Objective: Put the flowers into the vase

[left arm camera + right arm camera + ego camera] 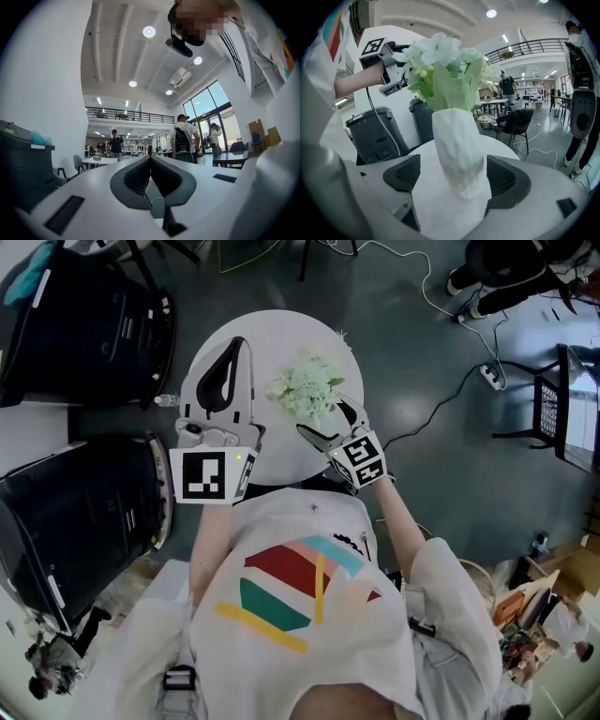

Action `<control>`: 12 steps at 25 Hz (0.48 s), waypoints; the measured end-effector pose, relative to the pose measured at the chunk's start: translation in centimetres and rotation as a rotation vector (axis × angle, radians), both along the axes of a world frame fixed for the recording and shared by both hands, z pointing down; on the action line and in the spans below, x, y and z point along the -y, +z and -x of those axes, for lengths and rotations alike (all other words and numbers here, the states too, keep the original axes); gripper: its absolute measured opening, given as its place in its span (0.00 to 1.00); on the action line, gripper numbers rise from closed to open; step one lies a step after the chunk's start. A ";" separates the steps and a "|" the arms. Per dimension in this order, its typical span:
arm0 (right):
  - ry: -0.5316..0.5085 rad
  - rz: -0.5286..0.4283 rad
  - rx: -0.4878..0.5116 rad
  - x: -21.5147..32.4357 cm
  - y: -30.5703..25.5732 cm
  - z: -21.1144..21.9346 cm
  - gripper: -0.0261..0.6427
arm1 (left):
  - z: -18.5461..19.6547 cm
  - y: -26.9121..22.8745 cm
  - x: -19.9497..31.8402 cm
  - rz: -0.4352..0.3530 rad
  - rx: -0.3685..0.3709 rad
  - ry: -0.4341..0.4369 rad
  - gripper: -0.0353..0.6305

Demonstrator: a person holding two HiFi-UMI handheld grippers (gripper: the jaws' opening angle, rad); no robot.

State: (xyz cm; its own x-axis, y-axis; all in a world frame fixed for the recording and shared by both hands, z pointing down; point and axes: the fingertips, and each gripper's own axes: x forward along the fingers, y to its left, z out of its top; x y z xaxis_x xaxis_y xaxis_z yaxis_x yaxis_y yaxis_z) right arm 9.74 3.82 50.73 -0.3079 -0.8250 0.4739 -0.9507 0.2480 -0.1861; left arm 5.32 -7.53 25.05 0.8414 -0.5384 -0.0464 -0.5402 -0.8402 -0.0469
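Indoor, bright, even. Sources: round ceiling lamps point(149, 32) and tall windows point(213, 101), which show glare. Shadows faint. Strong fisheye bending, dark vignette round both gripper views. Pale flowers point(440, 49) washed out; vase point(459, 150) close to lens, slightly soft.

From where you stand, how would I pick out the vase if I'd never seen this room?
Find the round white table on the dark floor. On it stands one white vase with a crinkled surface, between the open fingers of the right gripper. Pale green and white flowers rise from its mouth, unlike anything around it.
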 end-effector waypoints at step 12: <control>0.156 0.072 0.039 -5.4 -1.0 -4.1 0.67 | -0.7 -0.2 -0.6 -0.005 -0.023 0.039 0.06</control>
